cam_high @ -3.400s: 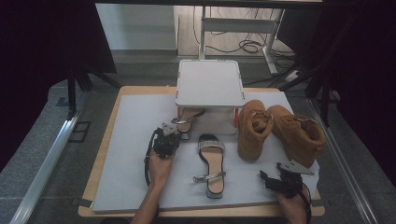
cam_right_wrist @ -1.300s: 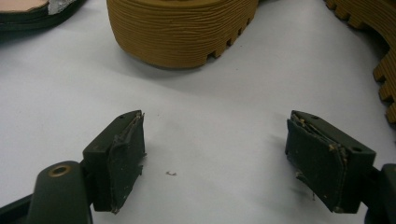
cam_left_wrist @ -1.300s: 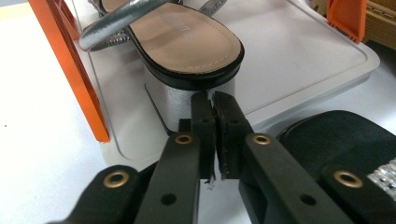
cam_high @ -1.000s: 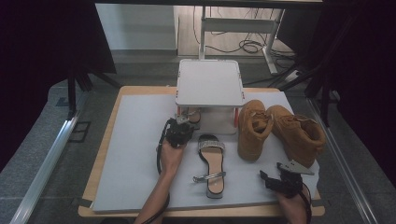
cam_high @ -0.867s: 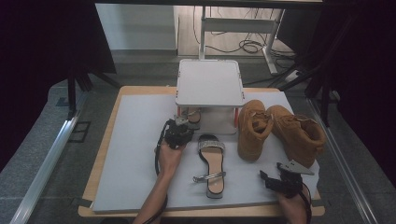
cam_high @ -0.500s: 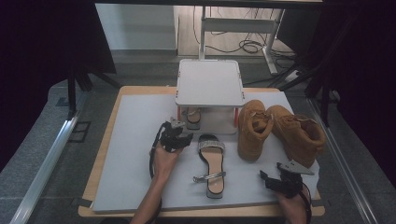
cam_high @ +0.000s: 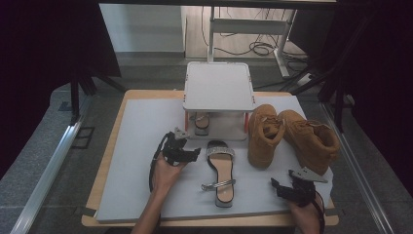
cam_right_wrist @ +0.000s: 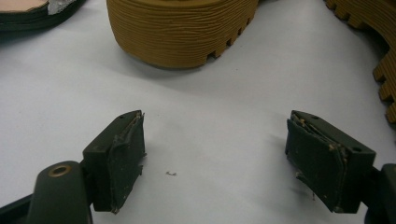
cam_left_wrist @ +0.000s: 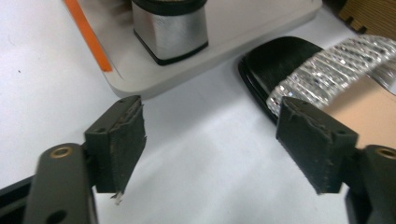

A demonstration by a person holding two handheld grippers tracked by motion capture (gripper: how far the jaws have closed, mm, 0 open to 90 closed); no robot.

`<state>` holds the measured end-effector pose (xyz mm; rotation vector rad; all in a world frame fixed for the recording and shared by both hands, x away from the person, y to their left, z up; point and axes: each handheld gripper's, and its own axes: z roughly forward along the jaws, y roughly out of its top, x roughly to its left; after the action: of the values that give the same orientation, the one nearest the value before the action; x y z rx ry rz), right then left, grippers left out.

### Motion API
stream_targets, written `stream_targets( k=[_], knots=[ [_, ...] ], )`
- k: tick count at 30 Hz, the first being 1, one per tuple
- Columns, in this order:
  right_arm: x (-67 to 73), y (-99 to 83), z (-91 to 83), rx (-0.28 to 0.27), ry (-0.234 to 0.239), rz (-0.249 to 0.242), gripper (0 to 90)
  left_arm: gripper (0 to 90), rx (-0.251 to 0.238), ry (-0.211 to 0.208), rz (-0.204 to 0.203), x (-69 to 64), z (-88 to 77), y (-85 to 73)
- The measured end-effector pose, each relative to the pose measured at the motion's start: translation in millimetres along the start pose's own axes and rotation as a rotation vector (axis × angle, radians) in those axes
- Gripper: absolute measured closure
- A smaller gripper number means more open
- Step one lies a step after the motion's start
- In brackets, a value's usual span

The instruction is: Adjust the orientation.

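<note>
Silver-heeled and dark, one sandal (cam_high: 201, 122) stands on the lower level of the white rack (cam_high: 218, 86), its block heel (cam_left_wrist: 169, 29) facing out. Just short of it the left gripper (cam_high: 187, 153) rests over the white mat (cam_high: 131, 146); its jaws have just been opening and now stand wide with nothing between them. Beside it lies the matching sandal (cam_high: 220, 168) with its glittery strap (cam_left_wrist: 327, 63), toe toward the rack. Farther right sit two tan boots (cam_high: 290, 136). Near the mat's front right corner the right gripper (cam_high: 287, 187) is spread open and empty, facing a ridged boot sole (cam_right_wrist: 180, 28).
</note>
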<state>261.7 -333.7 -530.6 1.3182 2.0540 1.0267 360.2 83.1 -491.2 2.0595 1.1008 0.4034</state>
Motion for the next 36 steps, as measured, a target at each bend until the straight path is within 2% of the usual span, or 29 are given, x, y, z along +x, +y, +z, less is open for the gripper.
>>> stream_targets(
  k=[5,9,14,20,33,36],
  knots=[
    [-0.1,0.0,0.0,0.001,0.000,0.000,20.8,19.1,0.023,-0.001,0.030,-2.4,-4.7,-6.4],
    [-0.1,0.1,0.0,0.001,0.001,-0.001,20.8,17.2,0.022,-0.018,0.025,-1.3,-9.9,-13.9],
    [-0.4,0.2,-0.1,0.002,0.003,-0.001,20.8,13.9,0.029,-0.004,0.045,-1.2,-14.7,-21.2],
    [-0.9,0.4,-0.3,0.004,0.007,-0.005,20.8,13.2,0.046,-0.012,0.052,-0.8,-21.0,-32.1],
    [-1.6,1.8,-0.2,0.017,0.017,-0.012,19.6,12.9,0.070,-0.002,0.026,5.9,-36.0,-56.9],
    [-1.8,1.7,-0.3,0.017,0.021,-0.012,19.6,13.4,0.084,-0.007,0.005,5.7,-36.1,-61.3]
  ],
)
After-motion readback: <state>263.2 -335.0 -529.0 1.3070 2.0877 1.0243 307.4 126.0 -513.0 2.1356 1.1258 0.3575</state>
